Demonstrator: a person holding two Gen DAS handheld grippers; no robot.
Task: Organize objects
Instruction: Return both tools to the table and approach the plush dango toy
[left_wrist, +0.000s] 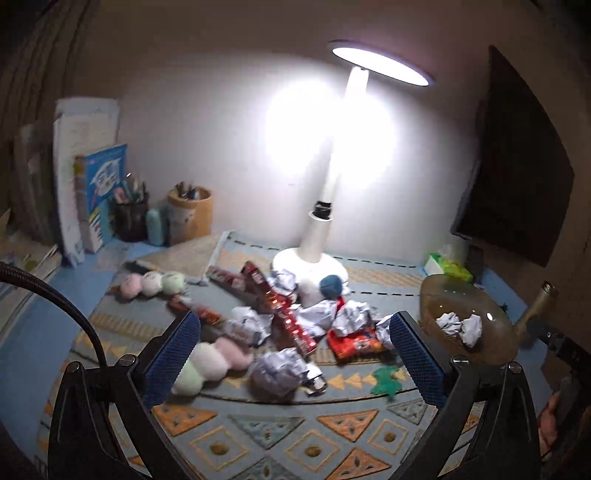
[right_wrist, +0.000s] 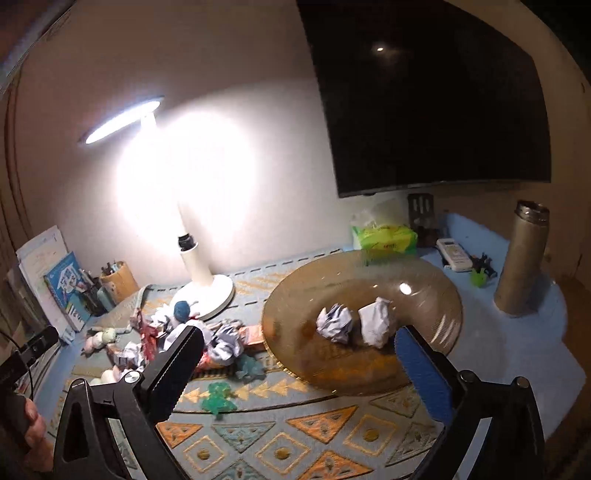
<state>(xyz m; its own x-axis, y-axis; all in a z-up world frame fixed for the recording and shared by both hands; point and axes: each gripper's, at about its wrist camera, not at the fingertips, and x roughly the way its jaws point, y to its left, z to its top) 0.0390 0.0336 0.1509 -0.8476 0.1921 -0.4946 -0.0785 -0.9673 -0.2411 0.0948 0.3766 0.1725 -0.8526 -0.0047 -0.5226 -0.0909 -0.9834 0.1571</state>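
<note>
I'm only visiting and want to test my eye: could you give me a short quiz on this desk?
1. How many paper balls lie in the amber bowl?
2. True or false: the lamp is off.
3. The flask stands: A) in the bowl, B) right of the bowl, C) beside the pen cup.

Key:
1. Two.
2. False; it is lit.
3. B.
</note>
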